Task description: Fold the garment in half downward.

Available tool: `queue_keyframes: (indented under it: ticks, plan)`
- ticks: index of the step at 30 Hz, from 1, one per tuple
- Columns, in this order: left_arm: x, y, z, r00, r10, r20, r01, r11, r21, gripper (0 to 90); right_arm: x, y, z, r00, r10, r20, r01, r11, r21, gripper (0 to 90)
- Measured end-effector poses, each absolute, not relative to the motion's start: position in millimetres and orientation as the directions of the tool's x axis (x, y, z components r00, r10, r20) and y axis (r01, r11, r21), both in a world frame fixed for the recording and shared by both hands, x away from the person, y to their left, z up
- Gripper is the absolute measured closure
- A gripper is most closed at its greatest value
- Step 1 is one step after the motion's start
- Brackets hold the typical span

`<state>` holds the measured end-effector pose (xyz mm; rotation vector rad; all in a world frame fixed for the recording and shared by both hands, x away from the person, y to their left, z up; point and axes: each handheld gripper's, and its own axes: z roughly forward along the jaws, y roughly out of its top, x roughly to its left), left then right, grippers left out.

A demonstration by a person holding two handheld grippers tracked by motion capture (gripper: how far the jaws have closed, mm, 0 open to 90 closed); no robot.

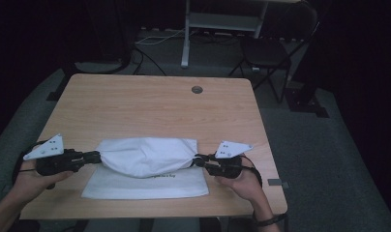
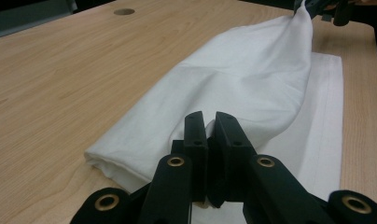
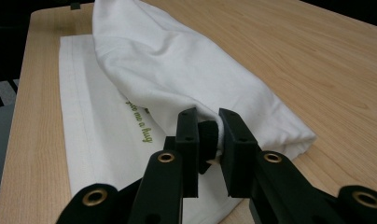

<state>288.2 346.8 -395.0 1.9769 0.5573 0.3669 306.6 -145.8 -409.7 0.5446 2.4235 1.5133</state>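
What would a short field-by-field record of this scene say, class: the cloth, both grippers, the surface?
cloth: white fabric, partly folded, upper layer lifted and stretched between the grippers
print: small green lettering on the lower layer
left gripper: shut on the cloth's left end
right gripper: shut on the cloth's right end
surface: wooden table

the desk (image 1: 155, 101) lay bare toward its far edge; the white cloth (image 1: 145, 157) blocked the near edge's middle.

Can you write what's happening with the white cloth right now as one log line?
left tool: shut on white cloth | right tool: shut on white cloth | cloth: part-folded, lifted between them | table: wooden
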Motion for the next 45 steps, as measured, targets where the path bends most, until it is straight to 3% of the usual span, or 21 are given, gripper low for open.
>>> queue_keyframes:
  ticks: [45]
  plan:
    - [278,349,-394,0.851,0.525,0.011,0.220,-0.374,0.901,83.9,294,-146,-406,-0.911,0.412,-0.022,0.161,0.404,0.901,78.8]
